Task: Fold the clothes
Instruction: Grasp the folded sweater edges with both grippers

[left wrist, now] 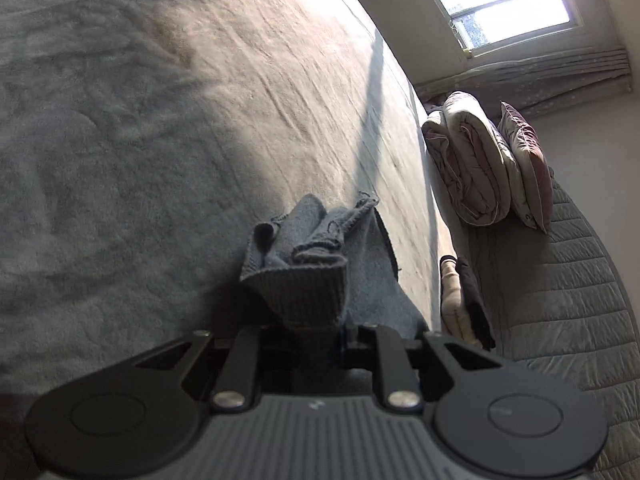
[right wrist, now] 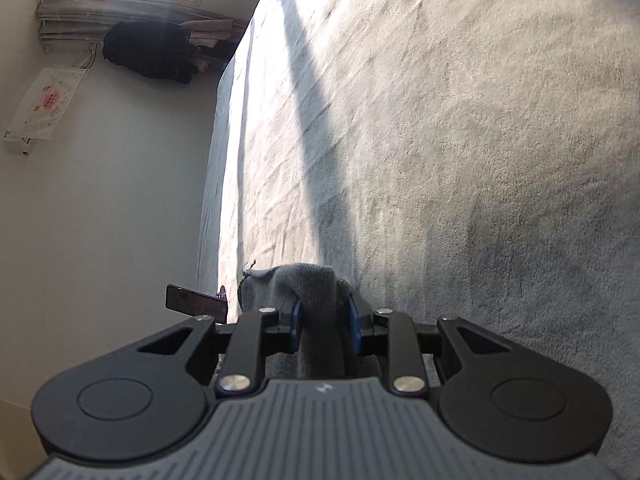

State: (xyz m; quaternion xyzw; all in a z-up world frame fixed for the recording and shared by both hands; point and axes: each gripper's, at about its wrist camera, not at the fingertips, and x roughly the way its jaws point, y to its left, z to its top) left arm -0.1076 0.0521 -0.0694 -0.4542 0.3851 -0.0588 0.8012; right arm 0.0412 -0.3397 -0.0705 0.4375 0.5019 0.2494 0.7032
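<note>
A grey-blue knitted garment (left wrist: 316,256) hangs bunched from my left gripper (left wrist: 310,320), which is shut on its ribbed edge above the grey bed cover (left wrist: 160,140). The fingertips are hidden by the cloth. In the right wrist view, my right gripper (right wrist: 324,312) is shut on another part of the same grey knit garment (right wrist: 316,292), which drapes over and between the blue-padded fingers (right wrist: 354,316). Both views are tilted, with the bed surface filling most of each.
A folded quilt (left wrist: 468,160) and a pillow (left wrist: 524,160) lie by the quilted headboard (left wrist: 560,300) under a window (left wrist: 504,0). In the right wrist view, a dark garment (right wrist: 148,52) hangs by the wall and a phone on a mount (right wrist: 192,304) stands at the bed's edge.
</note>
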